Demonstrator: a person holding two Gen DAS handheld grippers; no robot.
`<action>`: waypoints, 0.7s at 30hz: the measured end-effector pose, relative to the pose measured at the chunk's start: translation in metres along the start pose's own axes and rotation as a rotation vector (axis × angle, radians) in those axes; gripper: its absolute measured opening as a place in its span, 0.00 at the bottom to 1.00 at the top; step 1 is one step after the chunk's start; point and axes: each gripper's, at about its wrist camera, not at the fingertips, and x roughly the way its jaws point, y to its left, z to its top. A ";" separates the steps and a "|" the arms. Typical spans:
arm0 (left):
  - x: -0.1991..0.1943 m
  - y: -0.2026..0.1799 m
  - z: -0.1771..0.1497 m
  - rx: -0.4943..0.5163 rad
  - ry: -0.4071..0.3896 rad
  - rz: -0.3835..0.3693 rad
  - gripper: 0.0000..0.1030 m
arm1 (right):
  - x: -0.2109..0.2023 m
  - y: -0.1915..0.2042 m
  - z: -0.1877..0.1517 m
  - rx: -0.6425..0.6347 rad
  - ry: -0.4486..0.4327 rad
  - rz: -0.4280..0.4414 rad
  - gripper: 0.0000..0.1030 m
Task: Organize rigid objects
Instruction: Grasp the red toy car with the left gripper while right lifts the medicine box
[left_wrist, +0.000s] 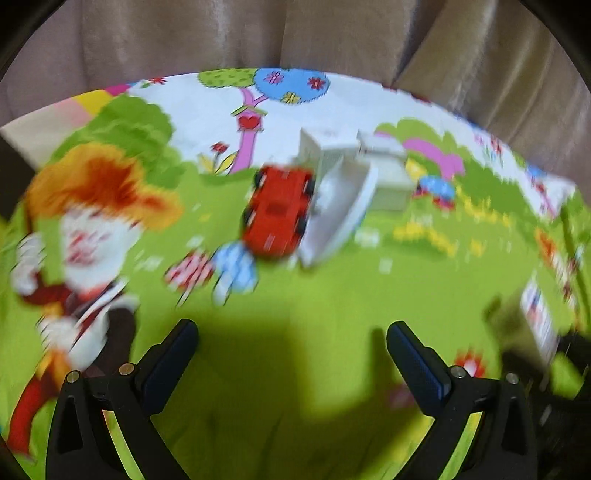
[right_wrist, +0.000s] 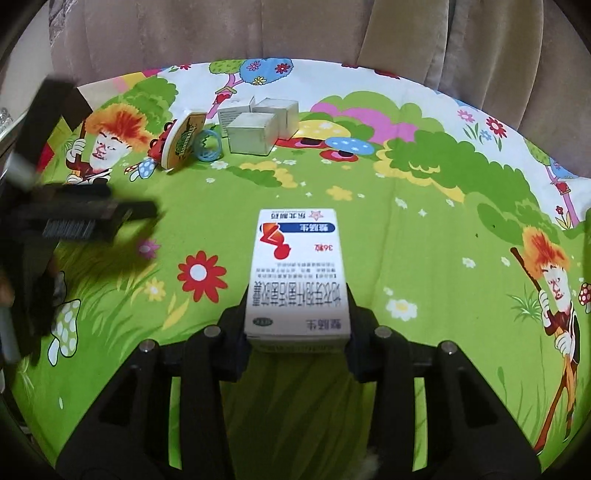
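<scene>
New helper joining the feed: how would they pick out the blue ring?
Start at the cluster of white boxes at the far side of the cartoon cloth. Just left of them a round tin stands on edge; the blue ring leans beside it, the only open hoop there.

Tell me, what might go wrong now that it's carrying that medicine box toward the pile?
The right gripper clamps only the near end of the medicine box, so it could tip or slip out. Set down carelessly, it might topple the oval tin leaning on edge by the white boxes.
</scene>
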 end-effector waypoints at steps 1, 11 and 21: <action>0.002 0.000 0.008 -0.015 -0.014 -0.009 1.00 | 0.000 0.001 -0.003 -0.002 -0.001 -0.002 0.44; -0.028 0.031 0.032 -0.205 -0.196 -0.016 1.00 | 0.001 0.002 -0.003 -0.004 -0.001 -0.007 0.44; 0.030 0.017 0.046 -0.077 -0.052 0.112 0.96 | 0.002 0.002 -0.003 -0.005 -0.001 -0.007 0.44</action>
